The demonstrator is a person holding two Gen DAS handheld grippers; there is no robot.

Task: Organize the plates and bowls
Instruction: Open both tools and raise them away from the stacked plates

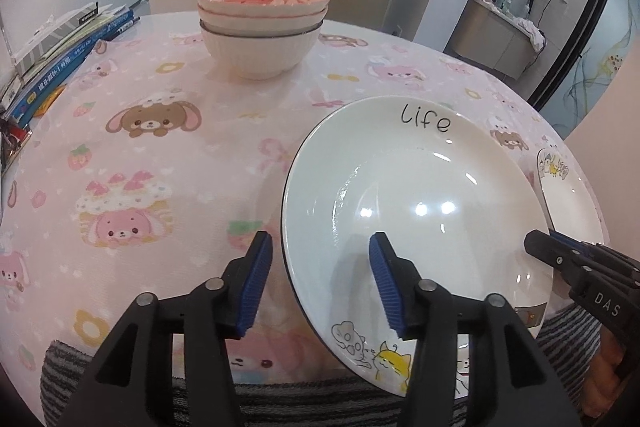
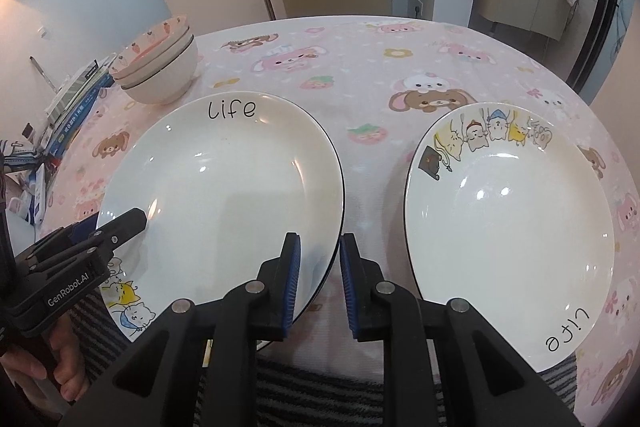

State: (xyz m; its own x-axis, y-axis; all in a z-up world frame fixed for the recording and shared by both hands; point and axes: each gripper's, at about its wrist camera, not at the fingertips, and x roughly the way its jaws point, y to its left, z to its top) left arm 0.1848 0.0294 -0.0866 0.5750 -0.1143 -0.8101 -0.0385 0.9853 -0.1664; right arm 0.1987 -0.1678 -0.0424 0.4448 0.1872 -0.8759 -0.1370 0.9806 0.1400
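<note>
Both hand-held grippers (image 1: 320, 281) (image 2: 320, 285) agape, straddling plate (image 2: 224, 179) rim

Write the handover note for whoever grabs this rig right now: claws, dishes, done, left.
Left claw: open, straddling the near-left rim of the left plate, not clamped.
Right claw: narrowly open around that plate's right rim; whether it grips, cannot tell.
Right plate: flat on the table, apart from the left one, its print turned the other way.
Bowls: three nested at the far left.
Done: bowls stacked.
Left: probably stack the two plates.
</note>
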